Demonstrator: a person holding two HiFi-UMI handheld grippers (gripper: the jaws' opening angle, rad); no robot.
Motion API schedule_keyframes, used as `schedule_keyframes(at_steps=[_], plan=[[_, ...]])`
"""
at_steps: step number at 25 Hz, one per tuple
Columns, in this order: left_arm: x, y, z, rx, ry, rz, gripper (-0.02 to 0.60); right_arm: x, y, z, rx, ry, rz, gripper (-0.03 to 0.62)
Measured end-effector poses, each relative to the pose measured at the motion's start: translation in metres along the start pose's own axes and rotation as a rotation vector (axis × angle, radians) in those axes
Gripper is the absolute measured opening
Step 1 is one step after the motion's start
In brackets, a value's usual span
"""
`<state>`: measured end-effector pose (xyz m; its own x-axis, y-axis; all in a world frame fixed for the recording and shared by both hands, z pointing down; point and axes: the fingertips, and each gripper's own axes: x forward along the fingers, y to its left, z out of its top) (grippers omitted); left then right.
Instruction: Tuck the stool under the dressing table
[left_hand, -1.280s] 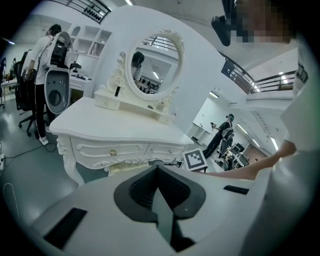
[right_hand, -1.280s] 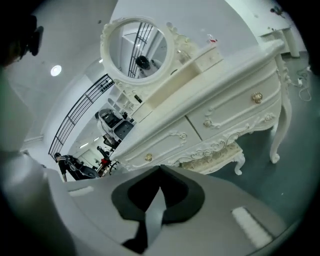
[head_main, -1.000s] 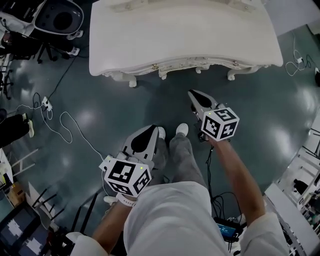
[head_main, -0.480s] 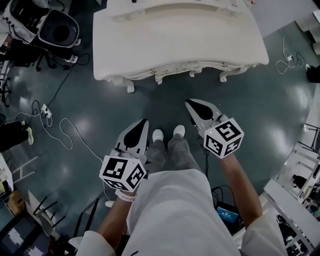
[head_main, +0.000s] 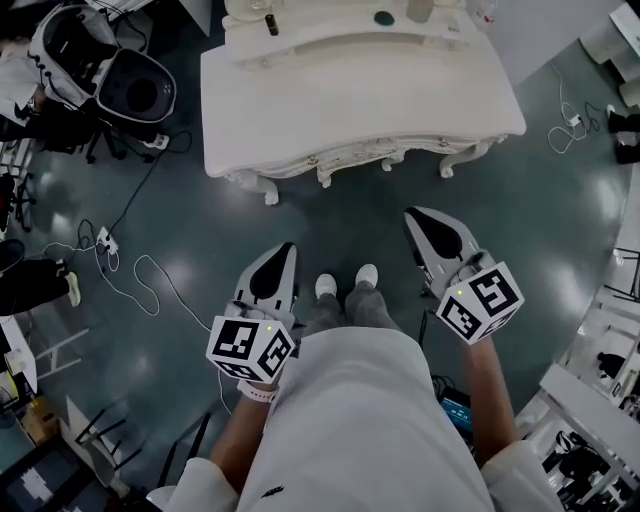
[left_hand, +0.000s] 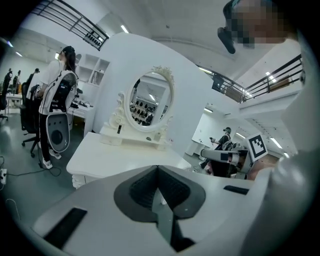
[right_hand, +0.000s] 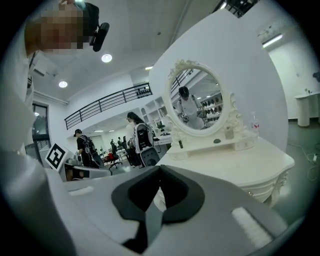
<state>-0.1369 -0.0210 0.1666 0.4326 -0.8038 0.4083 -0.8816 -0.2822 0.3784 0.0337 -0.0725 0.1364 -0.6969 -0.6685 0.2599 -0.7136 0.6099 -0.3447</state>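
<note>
The white dressing table (head_main: 360, 90) stands ahead of me across the dark floor, with small items on its top. An oval mirror (left_hand: 150, 102) rises from its back. No stool shows in any view. My left gripper (head_main: 284, 248) hangs in front of my left hip, shut and holding nothing. My right gripper (head_main: 413, 214) is to the right of my feet, also shut and holding nothing. Both point toward the table, well short of its front edge. In the left gripper view the left gripper (left_hand: 157, 168) aims at the table top (left_hand: 120, 160). In the right gripper view the right gripper (right_hand: 160, 168) aims at the same table (right_hand: 255, 167).
Cables (head_main: 140, 270) trail over the floor at left. A black-and-white shell-shaped rig (head_main: 135, 90) stands beside the table's left end, next to a person (left_hand: 57, 100). Shelving and gear (head_main: 600, 400) line the right edge. My shoes (head_main: 345, 283) are between the grippers.
Both grippers have risen toward the head camera, and the right one has also drifted to the right. The head view has tipped up, so more of the table's top shows now.
</note>
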Motion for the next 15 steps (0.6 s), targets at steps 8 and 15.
schedule_keyframes(at_steps=[8, 15], plan=[[-0.012, -0.011, 0.015, 0.046, -0.038, -0.024, 0.008, -0.054, -0.003, 0.027, -0.055, -0.069, -0.106, 0.012], [-0.017, -0.025, 0.025, 0.086, -0.061, -0.051, 0.008, -0.105, -0.001, 0.032, -0.126, -0.067, -0.192, 0.011]])
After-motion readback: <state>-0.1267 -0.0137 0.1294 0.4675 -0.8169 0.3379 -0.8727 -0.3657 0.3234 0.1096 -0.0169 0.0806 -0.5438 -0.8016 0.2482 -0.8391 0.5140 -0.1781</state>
